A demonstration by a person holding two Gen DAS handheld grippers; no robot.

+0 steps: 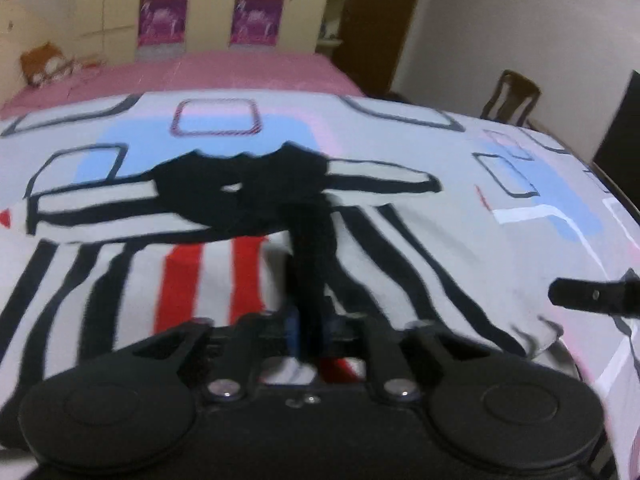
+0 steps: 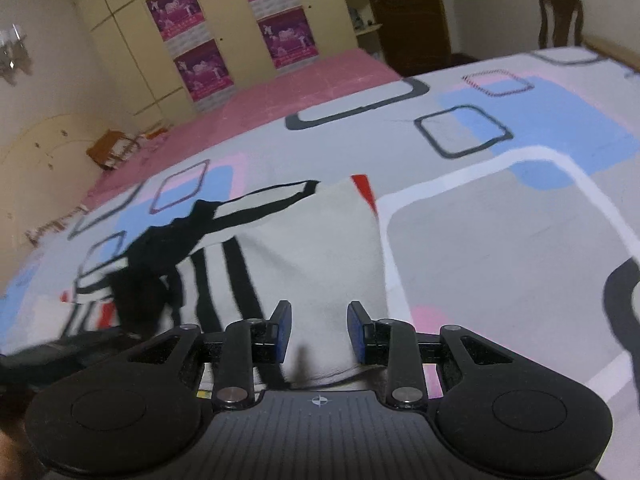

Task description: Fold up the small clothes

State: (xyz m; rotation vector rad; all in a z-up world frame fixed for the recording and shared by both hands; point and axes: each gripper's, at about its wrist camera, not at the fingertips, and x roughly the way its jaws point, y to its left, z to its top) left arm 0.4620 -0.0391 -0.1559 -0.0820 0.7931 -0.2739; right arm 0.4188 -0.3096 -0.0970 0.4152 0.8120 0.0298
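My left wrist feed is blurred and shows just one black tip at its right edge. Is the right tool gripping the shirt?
Observer: No. The right tool is open; its blue pads stand apart with no cloth pinched between them.
Operator: What lies ahead of it?
Observer: A plain white folded panel of the striped shirt, lying flat on the patterned bedsheet.

place: home bedroom | near: bed with patterned bedsheet | far: pink sheet, cream wardrobe with 4 pink posters | far right: wooden chair
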